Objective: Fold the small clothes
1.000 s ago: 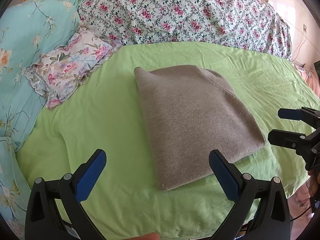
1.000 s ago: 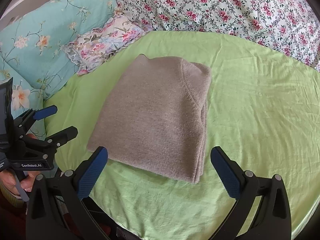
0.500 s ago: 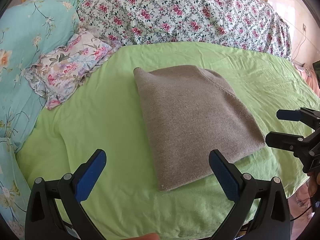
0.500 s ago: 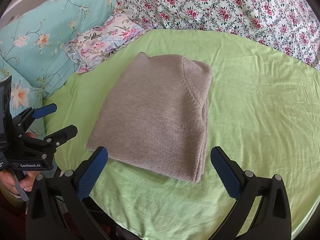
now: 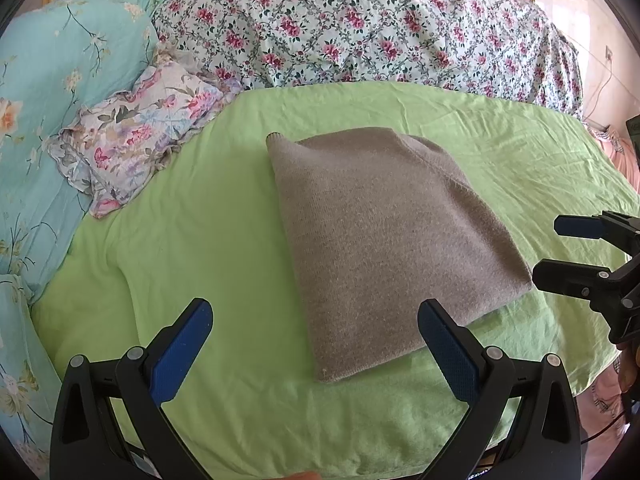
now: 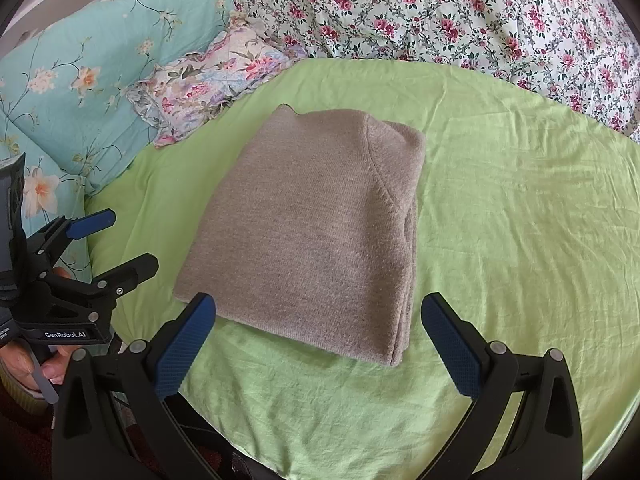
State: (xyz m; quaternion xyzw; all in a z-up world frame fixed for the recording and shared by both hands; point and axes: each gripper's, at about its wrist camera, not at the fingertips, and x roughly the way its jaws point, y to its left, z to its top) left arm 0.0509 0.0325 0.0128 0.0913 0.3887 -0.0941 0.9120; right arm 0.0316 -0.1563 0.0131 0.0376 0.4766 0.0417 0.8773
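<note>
From the left wrist, the left gripper has its two blue-padded fingers spread wide, holding nothing and touching nothing. They hang above the near edge of the green sheet. The sweater, grey and folded into a neat rectangle, lies flat on the sheet, its near corner between the fingers and beyond them. Past the sweater's right corner the right gripper shows, its fingers parted and empty, just beside the sweater but apart from it. A small floral pillow lies left of the sweater; a floral quilt is bunched behind it.

From the right wrist, the right gripper is likewise wide open and empty, its fingers hovering over the sweater's near edge. Contact cannot be told. The left gripper, gripped by a hand, sits left of the sweater, fingers apart, clear of the cloth. The sheet stretches right of the sweater.
</note>
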